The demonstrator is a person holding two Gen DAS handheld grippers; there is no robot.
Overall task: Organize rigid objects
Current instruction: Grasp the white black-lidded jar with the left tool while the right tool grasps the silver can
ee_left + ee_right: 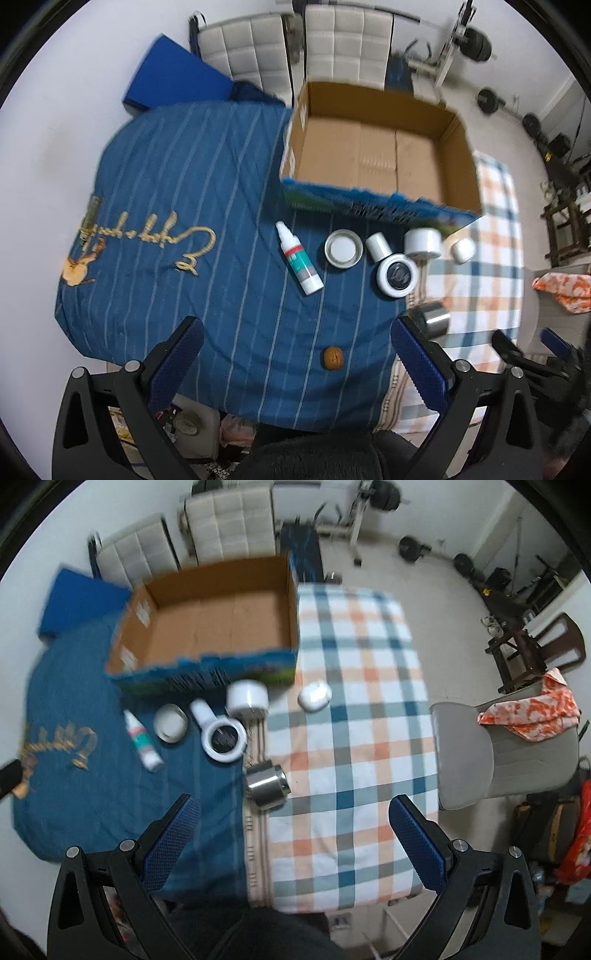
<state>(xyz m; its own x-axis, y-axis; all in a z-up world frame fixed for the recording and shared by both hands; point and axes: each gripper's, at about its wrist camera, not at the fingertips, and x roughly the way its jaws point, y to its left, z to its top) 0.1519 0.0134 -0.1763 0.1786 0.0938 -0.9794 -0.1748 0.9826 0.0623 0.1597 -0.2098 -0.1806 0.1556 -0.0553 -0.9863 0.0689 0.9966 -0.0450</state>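
Box [376, 155] is my landmark: the open cardboard one sits empty at the far side, and the spray bottle [299, 258], round tin [343, 248], white jar [397, 275], white tub [423, 242] and metal can [267, 782] all lie just in front of it. My left gripper [295, 365] and right gripper [293, 834] both have their fingers spread wide and hold nothing. I think I should go slowly for the metal can nearest me, close on its round sides, and lift it up over the box's front wall.
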